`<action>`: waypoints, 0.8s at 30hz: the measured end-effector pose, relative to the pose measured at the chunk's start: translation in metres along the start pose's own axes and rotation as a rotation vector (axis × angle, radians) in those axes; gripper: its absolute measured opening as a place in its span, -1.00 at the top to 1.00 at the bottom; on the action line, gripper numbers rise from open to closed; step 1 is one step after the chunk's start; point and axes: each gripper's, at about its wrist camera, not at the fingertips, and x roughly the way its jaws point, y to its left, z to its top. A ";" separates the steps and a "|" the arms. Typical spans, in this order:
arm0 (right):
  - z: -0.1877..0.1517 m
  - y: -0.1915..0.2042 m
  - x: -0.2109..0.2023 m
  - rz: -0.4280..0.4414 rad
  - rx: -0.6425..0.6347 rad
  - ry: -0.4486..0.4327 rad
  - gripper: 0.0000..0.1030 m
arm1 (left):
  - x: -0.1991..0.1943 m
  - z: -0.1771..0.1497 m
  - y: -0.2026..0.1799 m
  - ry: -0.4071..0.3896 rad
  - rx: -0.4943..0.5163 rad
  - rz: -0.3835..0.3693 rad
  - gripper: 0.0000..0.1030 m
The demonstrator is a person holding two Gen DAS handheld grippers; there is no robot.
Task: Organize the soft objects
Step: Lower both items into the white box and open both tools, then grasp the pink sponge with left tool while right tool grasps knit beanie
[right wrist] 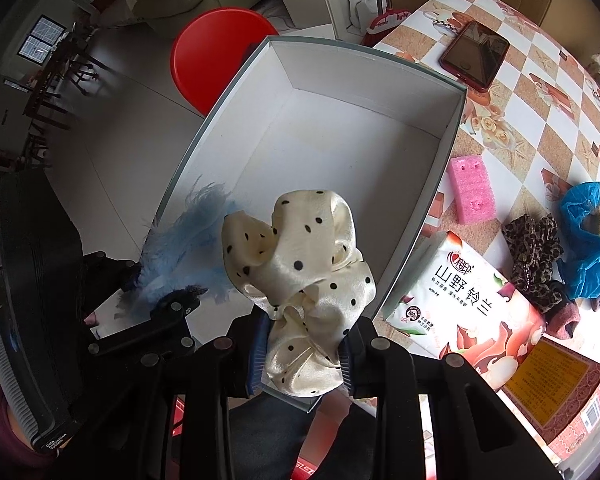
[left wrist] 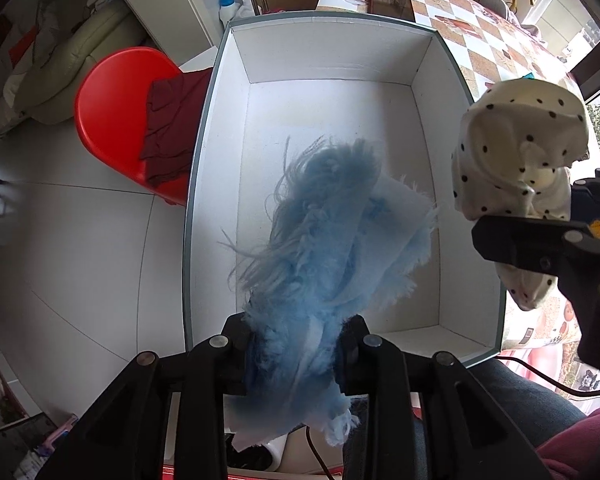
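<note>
Box time, looks like: both grippers hang over the open white cardboard box, which has nothing lying on its floor as far as I can see. Left gripper is clamped on a fluffy blue fringed cloth, pinched near one end so the frayed bulk sticks out toward 12 o'clock above the box interior. Right gripper is squeezed shut on a cream polka-dot scrunchie, held bunched over the box's near end. My guess is each is gripped by an edge so it'll drop clean once released. More soft stuff waits on the checkered tablecloth out around 3 o'clock in the right view: pink sponge, leopard-print scrunchie, blue plastic bag, plus a tissue pack touching the box wall.
</note>
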 end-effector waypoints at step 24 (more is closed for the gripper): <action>-0.012 -0.063 -0.066 -0.090 0.137 -0.139 -0.99 | -0.043 0.041 -0.026 -0.116 0.038 -0.199 -0.82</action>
